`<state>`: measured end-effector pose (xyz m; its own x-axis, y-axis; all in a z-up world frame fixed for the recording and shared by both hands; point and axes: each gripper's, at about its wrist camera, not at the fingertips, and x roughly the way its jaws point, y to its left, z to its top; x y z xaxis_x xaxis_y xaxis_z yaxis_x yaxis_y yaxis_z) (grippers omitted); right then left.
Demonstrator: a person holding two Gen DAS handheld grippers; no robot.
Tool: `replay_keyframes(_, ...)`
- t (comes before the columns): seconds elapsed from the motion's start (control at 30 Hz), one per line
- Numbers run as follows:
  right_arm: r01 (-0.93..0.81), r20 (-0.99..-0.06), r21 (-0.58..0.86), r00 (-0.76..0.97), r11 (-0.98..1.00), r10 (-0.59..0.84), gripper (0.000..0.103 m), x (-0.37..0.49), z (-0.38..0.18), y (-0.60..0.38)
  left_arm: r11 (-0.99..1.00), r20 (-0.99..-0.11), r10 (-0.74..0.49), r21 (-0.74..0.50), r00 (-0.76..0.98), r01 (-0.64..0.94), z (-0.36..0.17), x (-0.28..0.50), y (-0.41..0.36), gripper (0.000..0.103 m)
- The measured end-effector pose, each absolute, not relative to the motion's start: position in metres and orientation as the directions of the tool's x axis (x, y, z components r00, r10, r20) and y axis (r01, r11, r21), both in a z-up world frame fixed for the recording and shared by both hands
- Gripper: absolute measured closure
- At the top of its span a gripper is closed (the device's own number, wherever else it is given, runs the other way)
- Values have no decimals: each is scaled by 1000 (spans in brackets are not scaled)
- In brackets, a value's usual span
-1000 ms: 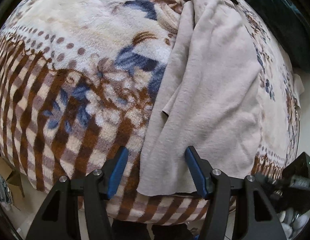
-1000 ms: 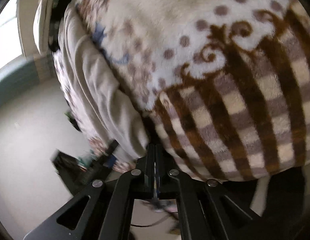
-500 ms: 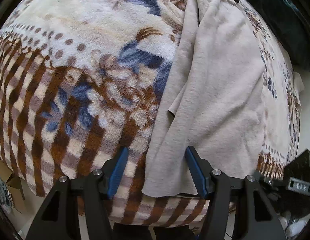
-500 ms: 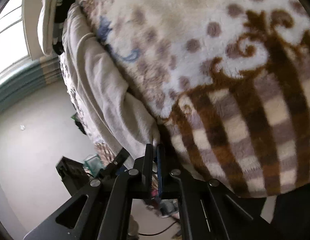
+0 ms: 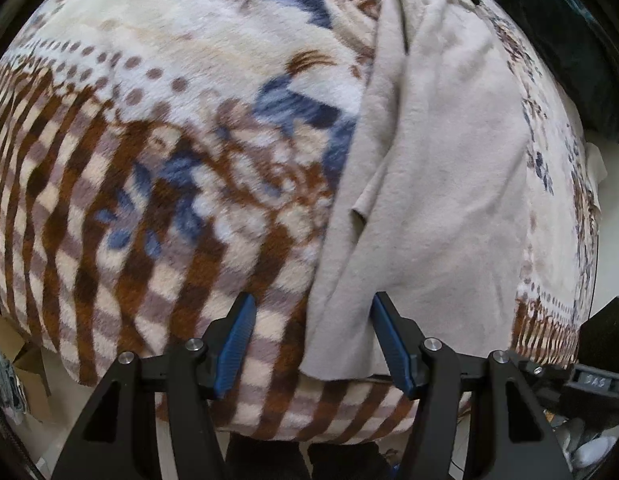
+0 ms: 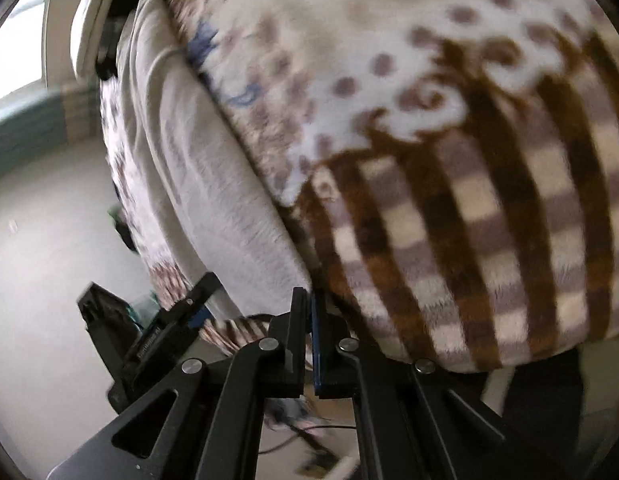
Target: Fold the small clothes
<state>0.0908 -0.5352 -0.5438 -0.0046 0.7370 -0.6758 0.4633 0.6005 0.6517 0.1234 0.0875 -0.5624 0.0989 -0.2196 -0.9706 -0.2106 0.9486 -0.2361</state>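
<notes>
Spread under everything is a plush fleece blanket point(image 5: 181, 168), cream with blue flowers and a brown-and-grey checked border, with a dark teal cushion point(image 5: 565, 52) at its far right edge and pale floor beyond.

Over the last second the left gripper point(image 5: 311, 344) has crept forward: a second ago its blue-padded fingers sat on either side of the garment's near hem with only the right pad over cloth, and now the near left corner of the beige garment point(image 5: 441, 184) lies squarely between them. The fingers are spread wide and grasp nothing yet. The right gripper point(image 6: 311, 328) has stayed clenched throughout, its tips pressed together at the garment's near edge point(image 6: 213, 200); it seems to pinch the hem, though the contact itself is hidden behind the fingers and the view is blurred. By my reading, the near edge will soon be held at two points, ready to lift and fold away.

The garment is a soft, napped beige piece lying lengthwise on the right half of the blanket, running from the near edge to the far side. Its left side is already doubled over itself in a loose flap, leaving a ragged diagonal crease; the near hem hangs slightly over the blanket's edge.
</notes>
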Motion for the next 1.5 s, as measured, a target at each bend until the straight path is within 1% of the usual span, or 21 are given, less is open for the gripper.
replay_keyframes(0.1,419,-708,624,-54,660,704,92,108,-527,-530,941,-970,-227,-240,83,-239,-556,119,98,45)
replay_keyframes(0.13,406,-719,618,-55,673,693,83,120,-520,-525,941,-972,-222,-236,82,-243,-551,117,101,45)
replay_keyframes(0.17,393,-735,604,-60,693,675,61,129,-512,-523,940,-971,-223,-239,91,-245,-539,118,104,45)
replay_keyframes(0.23,363,-758,590,-58,721,650,45,147,-494,-523,939,-966,-225,-250,127,-237,-519,123,108,45)
replay_keyframes(0.37,308,-797,565,-34,765,602,45,203,-458,-514,925,-931,-282,-327,231,-191,-470,186,107,45)
replay_keyframes(0.53,172,-835,551,108,817,540,45,311,-414,-504,910,-869,-348,-403,351,-97,-445,322,93,45)
replay_keyframes(0.73,137,-833,542,214,829,509,45,449,-415,-488,933,-876,-323,-358,358,-34,-479,447,73,47)
replay_keyframes(0.9,138,-857,509,174,850,485,45,540,-470,-472,950,-906,-285,-310,313,-29,-524,508,57,47)
replay_keyframes(0.93,148,-856,514,155,845,493,45,553,-481,-471,951,-908,-285,-309,308,-29,-531,515,55,52)
replay_keyframes(0.97,156,-851,524,142,837,506,45,561,-490,-471,950,-909,-286,-310,303,-32,-539,521,54,69)
replay_keyframes(1.03,162,-837,547,103,822,537,45,583,-513,-466,952,-915,-285,-306,286,-30,-549,528,52,85)
replay_keyframes(1.07,156,-832,554,81,818,548,45,588,-523,-462,954,-914,-281,-300,293,-24,-551,530,51,91)
replay_keyframes(1.1,149,-821,570,63,808,567,45,595,-531,-458,955,-911,-277,-297,304,-20,-552,535,51,93)
replay_keyframes(1.13,137,-805,592,57,794,590,50,598,-537,-454,958,-914,-267,-287,307,-22,-554,536,53,94)
replay_keyframes(1.17,122,-798,601,57,790,599,78,602,-540,-451,962,-918,-250,-272,306,-31,-556,536,57,94)
replay_keyframes(1.2,97,-812,584,68,806,580,95,605,-540,-448,961,-919,-252,-275,302,-36,-558,541,60,94)
replay_keyframes(1.23,86,-832,554,82,828,549,100,608,-540,-448,958,-921,-256,-282,292,-49,-563,544,66,94)
replay_keyframes(1.33,89,-860,510,83,855,504,100,616,-549,-447,945,-918,-290,-319,272,-72,-571,552,76,94)
replay_keyframes(1.43,52,-877,481,44,875,479,100,619,-550,-437,897,-885,-379,-423,271,-126,-557,548,93,88)
replay_keyframes(1.47,49,-876,482,27,875,481,98,618,-547,-435,881,-873,-403,-451,275,-142,-550,542,99,81)
replay_keyframes(1.5,53,-865,501,4,864,502,97,616,-540,-435,864,-859,-424,-478,287,-157,-540,531,106,80)
